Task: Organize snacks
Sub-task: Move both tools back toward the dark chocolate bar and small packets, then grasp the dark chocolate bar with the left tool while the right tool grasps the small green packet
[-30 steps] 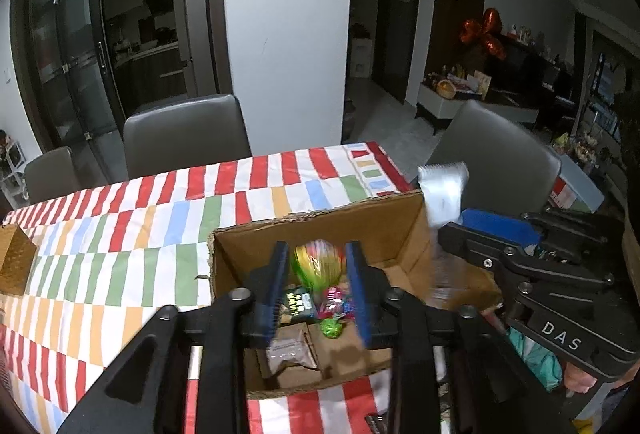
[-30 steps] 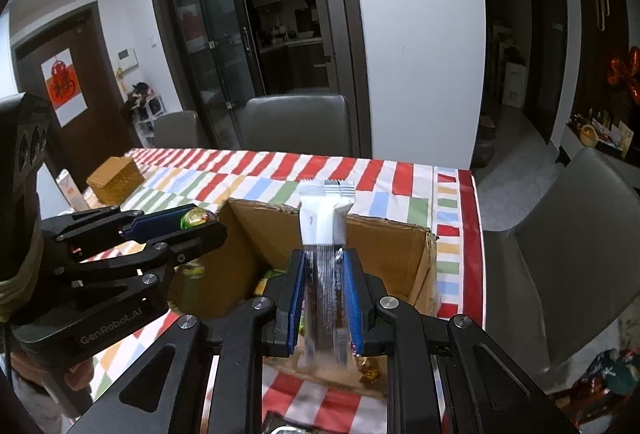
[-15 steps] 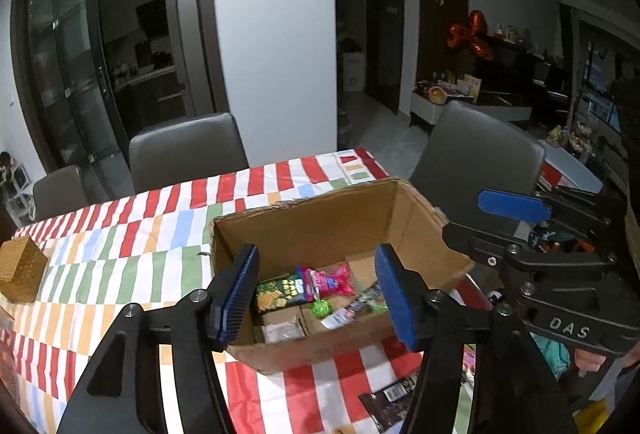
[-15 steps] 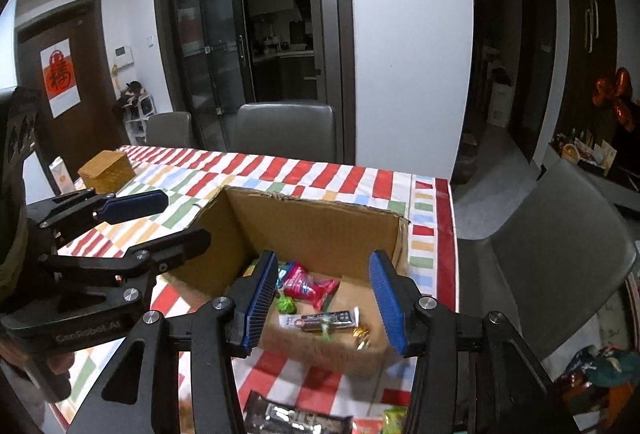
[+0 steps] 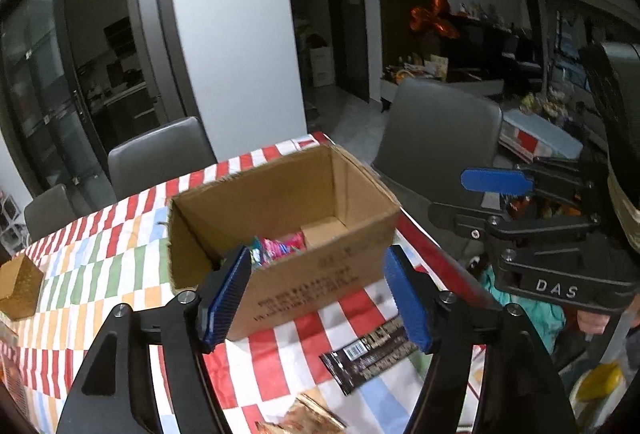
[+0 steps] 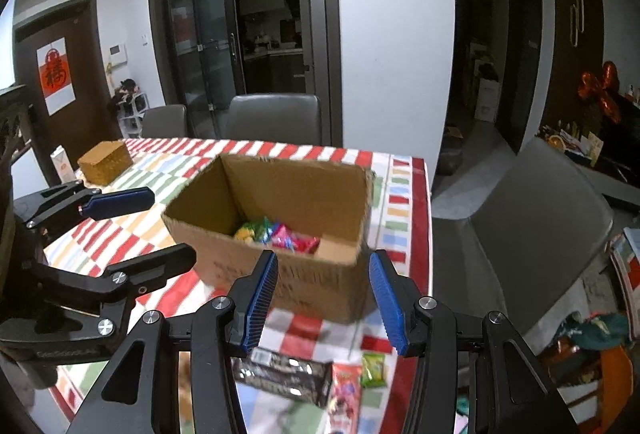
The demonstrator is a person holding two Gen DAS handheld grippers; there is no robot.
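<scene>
An open cardboard box (image 5: 304,274) (image 6: 304,274) stands on the striped tablecloth and holds several colourful snack packets (image 5: 278,248) (image 6: 280,236). My left gripper (image 5: 320,298) is open and empty, pulled back in front of the box. My right gripper (image 6: 324,298) is open and empty, also in front of the box. A dark chocolate bar (image 5: 370,352) (image 6: 286,376) lies on the cloth near both grippers. A red packet (image 6: 345,394) and a small green packet (image 6: 373,369) lie beside it. A brown packet (image 5: 308,416) lies at the table's near edge.
A small woven box (image 6: 105,161) (image 5: 18,286) and a carton (image 6: 62,165) sit at the table's far left. Grey chairs (image 6: 274,119) (image 5: 438,137) stand around the table. The table's right edge (image 6: 420,234) is close to the box.
A second ago the left gripper held a round colourful candy and the right a white packet over the box. Both let go, opened, and have since drawn back toward me.
</scene>
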